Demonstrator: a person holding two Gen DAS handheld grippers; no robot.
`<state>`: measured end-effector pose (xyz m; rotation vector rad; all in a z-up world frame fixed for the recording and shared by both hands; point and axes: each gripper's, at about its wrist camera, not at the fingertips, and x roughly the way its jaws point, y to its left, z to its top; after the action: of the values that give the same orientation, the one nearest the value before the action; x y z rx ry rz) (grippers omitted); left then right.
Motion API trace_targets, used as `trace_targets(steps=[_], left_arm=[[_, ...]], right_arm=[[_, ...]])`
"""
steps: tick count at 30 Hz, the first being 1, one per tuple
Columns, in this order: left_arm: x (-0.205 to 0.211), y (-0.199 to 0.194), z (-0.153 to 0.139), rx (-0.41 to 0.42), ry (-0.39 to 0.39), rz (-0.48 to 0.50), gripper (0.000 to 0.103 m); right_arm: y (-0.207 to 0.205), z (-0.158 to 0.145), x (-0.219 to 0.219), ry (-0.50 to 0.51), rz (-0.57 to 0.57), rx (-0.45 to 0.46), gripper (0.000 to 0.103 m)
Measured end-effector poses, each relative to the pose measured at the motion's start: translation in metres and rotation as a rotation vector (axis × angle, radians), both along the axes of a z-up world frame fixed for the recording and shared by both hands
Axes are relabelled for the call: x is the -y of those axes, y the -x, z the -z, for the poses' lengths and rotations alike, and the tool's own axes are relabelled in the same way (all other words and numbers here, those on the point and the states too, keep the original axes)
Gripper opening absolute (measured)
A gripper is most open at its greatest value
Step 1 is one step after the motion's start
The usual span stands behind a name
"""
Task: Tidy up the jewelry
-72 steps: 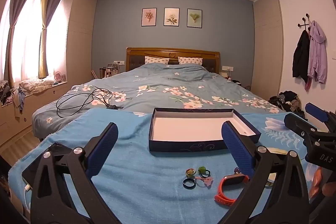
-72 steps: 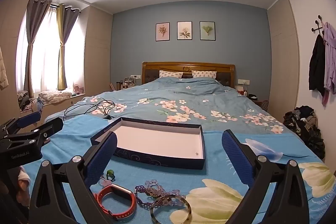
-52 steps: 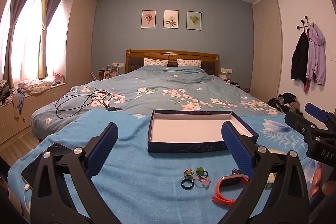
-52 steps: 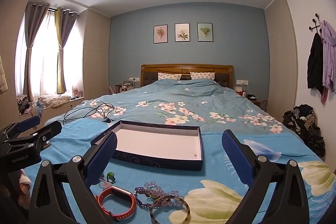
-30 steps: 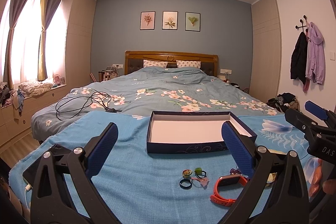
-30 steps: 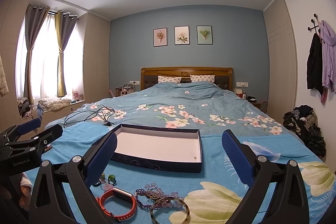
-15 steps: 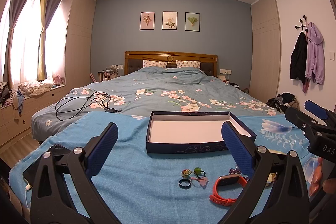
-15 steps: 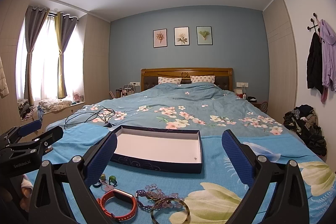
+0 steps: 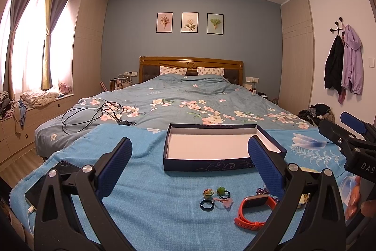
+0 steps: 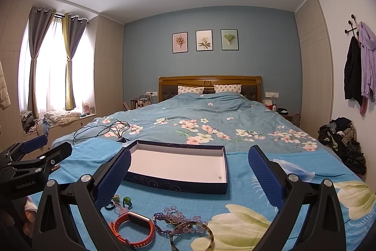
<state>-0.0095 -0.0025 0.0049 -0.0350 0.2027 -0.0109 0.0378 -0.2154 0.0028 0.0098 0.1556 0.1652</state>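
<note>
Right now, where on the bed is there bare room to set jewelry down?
The box interior is bare white, save one tiny speck. The blue towel left of the rings is free. It is crowded from the rings past the orange watch to the bangle.

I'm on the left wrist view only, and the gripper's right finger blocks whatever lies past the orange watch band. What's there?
Observer: A purple beaded bracelet lies just beside the orange watch band.
Operator: Anything else in that pile?
Observer: Yes, a plain metal bangle lies against the beads, on the near side.
Operator: Is the box empty?
Observer: Almost. One tiny speck, too small to identify, sits by the front right corner of the box.
</note>
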Motion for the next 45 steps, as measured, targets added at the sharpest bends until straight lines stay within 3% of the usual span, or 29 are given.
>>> trace_targets(steps=[45], left_arm=[[0.0010,-0.0016,0.0009,-0.003,-0.001,0.003,0.097]], right_arm=[[-0.0022,-0.0002,0.0001,-0.004,-0.006,-0.006,0.097]])
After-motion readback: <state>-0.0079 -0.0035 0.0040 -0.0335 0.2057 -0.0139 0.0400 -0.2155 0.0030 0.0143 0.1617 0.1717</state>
